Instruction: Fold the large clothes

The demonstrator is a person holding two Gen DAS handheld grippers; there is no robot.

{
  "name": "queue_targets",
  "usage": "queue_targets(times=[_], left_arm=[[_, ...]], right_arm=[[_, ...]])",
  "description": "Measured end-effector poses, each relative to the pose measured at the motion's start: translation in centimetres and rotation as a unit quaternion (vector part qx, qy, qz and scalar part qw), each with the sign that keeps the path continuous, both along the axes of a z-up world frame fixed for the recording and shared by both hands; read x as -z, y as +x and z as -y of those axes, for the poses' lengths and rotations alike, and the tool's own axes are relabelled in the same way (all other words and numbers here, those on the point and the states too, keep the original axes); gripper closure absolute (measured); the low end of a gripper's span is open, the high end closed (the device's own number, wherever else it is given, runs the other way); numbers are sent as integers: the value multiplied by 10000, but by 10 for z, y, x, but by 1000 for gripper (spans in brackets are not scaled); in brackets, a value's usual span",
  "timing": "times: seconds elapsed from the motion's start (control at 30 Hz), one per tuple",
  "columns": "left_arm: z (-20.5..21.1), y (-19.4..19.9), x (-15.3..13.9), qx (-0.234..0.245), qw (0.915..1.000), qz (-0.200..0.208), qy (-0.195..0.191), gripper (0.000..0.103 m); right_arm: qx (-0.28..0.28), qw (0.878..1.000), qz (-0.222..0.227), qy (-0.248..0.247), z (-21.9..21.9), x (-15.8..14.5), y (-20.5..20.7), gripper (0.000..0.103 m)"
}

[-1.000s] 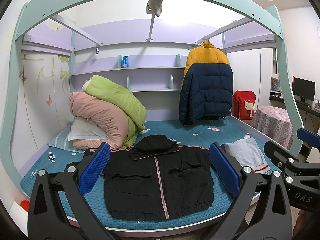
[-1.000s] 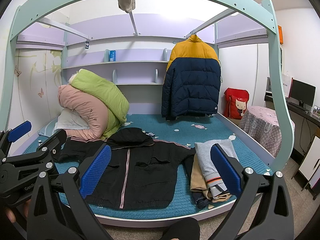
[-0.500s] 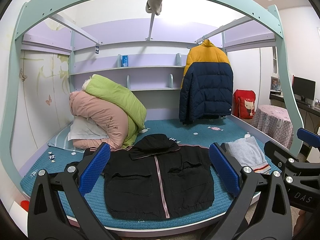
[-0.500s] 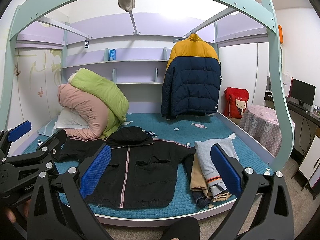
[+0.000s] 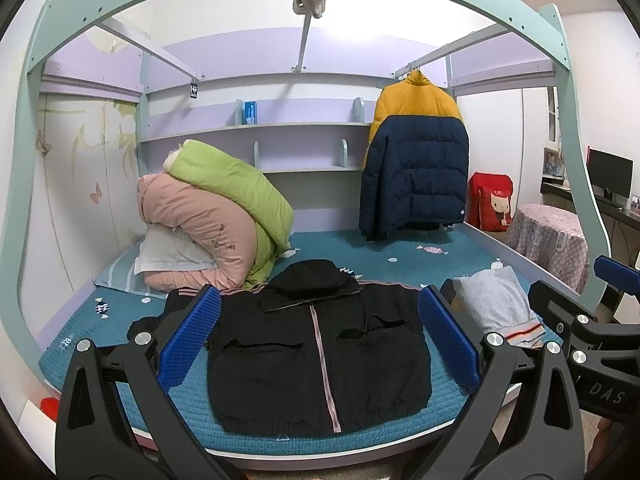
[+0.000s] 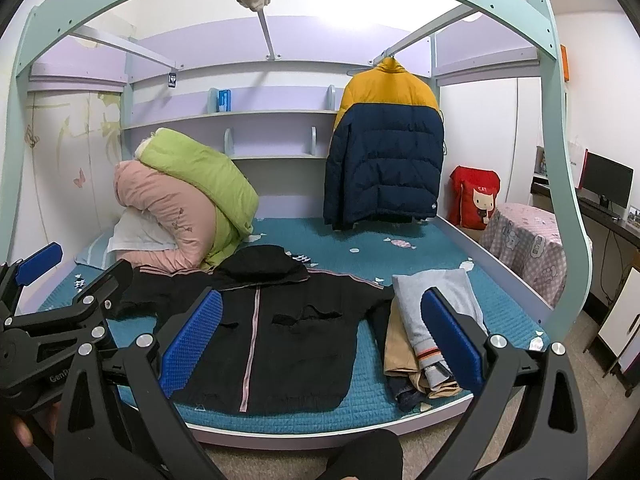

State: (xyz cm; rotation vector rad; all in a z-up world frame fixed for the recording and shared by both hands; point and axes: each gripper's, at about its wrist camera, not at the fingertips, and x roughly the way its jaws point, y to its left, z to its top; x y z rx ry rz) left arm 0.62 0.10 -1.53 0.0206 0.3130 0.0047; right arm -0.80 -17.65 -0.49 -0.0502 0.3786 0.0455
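A black hooded jacket (image 5: 316,356) with a pink zip line lies flat, front up, on the teal bed (image 5: 120,396); it also shows in the right wrist view (image 6: 276,332). My left gripper (image 5: 318,342) is open and empty, held in front of the bed's near edge. My right gripper (image 6: 320,340) is open and empty too, to the right of the left one. Each shows at the edge of the other's view. A pile of folded clothes (image 6: 428,340), grey on top, lies at the jacket's right.
Rolled pink and green quilts (image 5: 212,216) and a pillow lie at the bed's back left. A yellow and navy puffer jacket (image 5: 416,168) hangs at the back right. The bed frame arch (image 5: 576,160) stands at the right, with a covered stool (image 6: 524,244) and desk beyond.
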Motion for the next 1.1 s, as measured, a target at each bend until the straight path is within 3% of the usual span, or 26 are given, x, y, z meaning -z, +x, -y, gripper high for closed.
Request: queue_targets(times=[0.27, 0.67, 0.93, 1.1], left_arm=[[-4, 18, 13, -10, 9998, -177, -7, 4], [-29, 77, 43, -130, 9975, -677, -158, 4], [-60, 134, 81, -274, 9925, -1163, -259, 4], [-84, 176, 118, -461, 9876, -1490, -205, 5]], right_arm=[[13, 9998, -197, -7, -7, 7, 19, 7], [-75, 9977, -663, -83, -30, 33, 75, 7], [-220, 9933, -1120, -163, -55, 64, 127, 7], [-402, 9858, -1617, -216, -78, 99, 173, 7]])
